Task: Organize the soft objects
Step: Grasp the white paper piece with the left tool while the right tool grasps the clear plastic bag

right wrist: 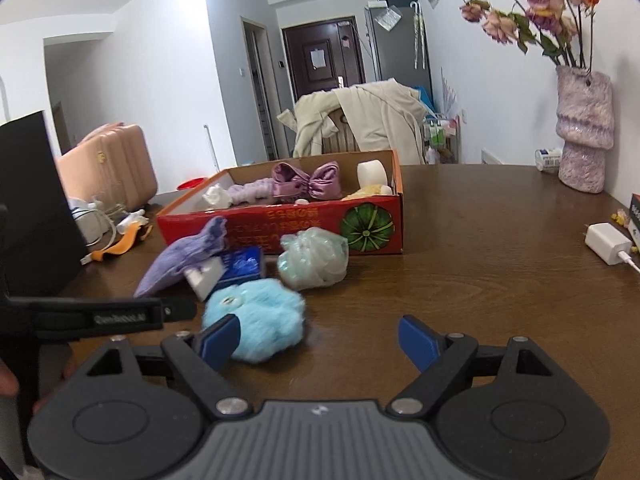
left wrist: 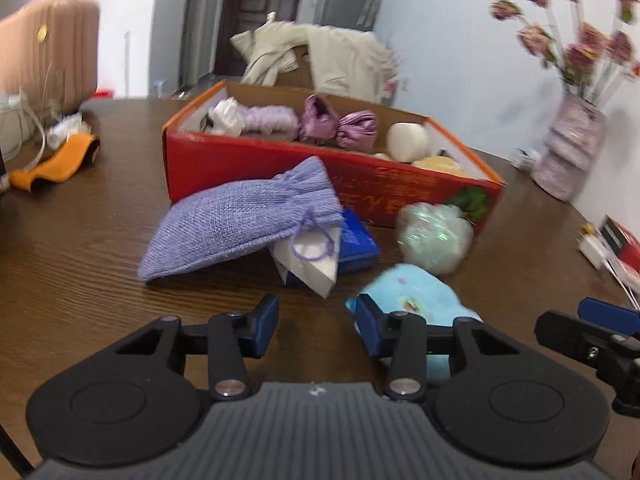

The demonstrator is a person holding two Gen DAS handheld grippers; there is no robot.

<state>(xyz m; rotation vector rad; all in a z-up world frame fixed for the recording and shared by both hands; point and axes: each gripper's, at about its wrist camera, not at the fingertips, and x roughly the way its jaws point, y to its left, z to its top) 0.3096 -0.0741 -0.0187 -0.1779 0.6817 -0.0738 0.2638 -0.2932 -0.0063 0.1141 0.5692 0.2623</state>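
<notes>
On the dark wooden tabletop (right wrist: 480, 260) stood a red cardboard box (left wrist: 256, 160), open at the top, holding a white cloth bundle (left wrist: 226, 116), a pale lilac knit piece (left wrist: 270, 119), a mauve satin bow (left wrist: 338, 122), a white roll (left wrist: 408, 140) and something yellow (left wrist: 438, 163). Seen from the left wrist, a lavender drawstring pouch (left wrist: 236, 224) leaned against the box's near wall, its lower edge resting on a white tissue pack (left wrist: 314, 260) and a blue packet (left wrist: 358, 244) just at the pouch's 4 o'clock. At 3 o'clock from those lay a pale green mesh puff (left wrist: 434, 236), close to the box's corner. A fluffy light-blue plush (left wrist: 416, 300) sat at 6 o'clock of the puff, nearest the cameras. The left claw (left wrist: 317, 328) stood partly open with only bare tabletop between its blue pads; its right pad overlapped the plush's left edge in view, though whether it touched I cannot tell. The right claw (right wrist: 320, 344) was spread wide and held nothing; in its own view the plush (right wrist: 260, 320) lay behind its left pad, mostly outside the gap. Part of the right claw (left wrist: 592, 332) showed at 3 o'clock in the left view. A mottled lilac vase (right wrist: 584, 136) of dried pink flowers (right wrist: 532, 0) stood at the tabletop's 2 o'clock edge, and a white charger (right wrist: 608, 242) lay at 3 o'clock.
</notes>
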